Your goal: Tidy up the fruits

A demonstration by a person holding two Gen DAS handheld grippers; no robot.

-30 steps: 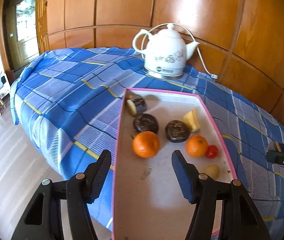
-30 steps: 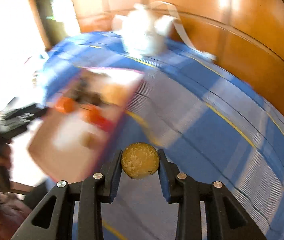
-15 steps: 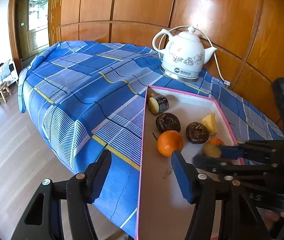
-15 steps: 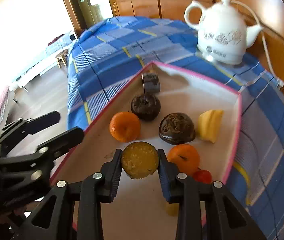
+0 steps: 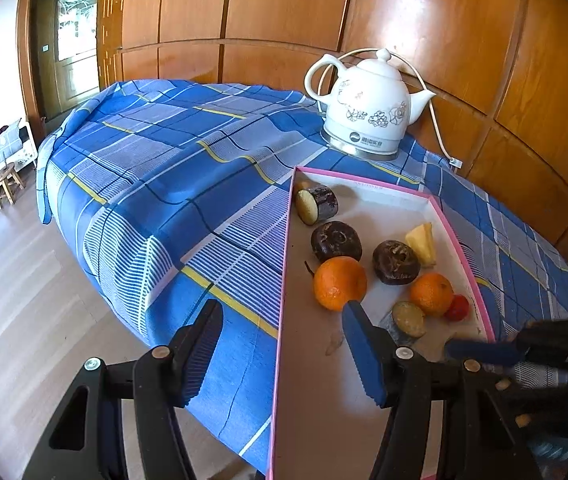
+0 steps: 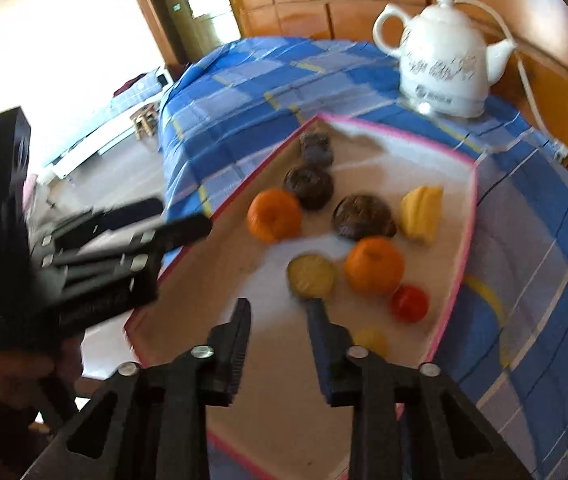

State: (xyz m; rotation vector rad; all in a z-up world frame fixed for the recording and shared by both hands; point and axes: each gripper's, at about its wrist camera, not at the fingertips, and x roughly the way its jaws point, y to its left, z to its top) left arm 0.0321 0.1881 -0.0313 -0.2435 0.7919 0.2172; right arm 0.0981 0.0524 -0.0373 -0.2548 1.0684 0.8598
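Note:
A pink-rimmed tray (image 5: 287,248) (image 6: 471,216) lies on the blue plaid cloth and holds several fruits: two oranges (image 5: 339,282) (image 6: 374,265), dark round fruits (image 5: 396,261) (image 6: 363,217), a yellow wedge (image 5: 421,237) (image 6: 421,212), a small red fruit (image 5: 459,307) (image 6: 409,302) and a cut dark-skinned piece (image 5: 407,318) (image 6: 310,276) lying beside the near orange. My right gripper (image 6: 278,314) is open and empty just behind that piece. My left gripper (image 5: 280,334) is open and empty over the tray's left edge.
A white electric kettle (image 5: 368,116) (image 6: 442,68) with its cord stands behind the tray by the wooden wall. The cloth (image 5: 172,184) drops off at the near edge to the floor. A small stool (image 5: 6,182) stands far left.
My right gripper carried the cut piece over the tray, opened and let it go beside the near orange, then drew back a little. My left gripper stayed open.

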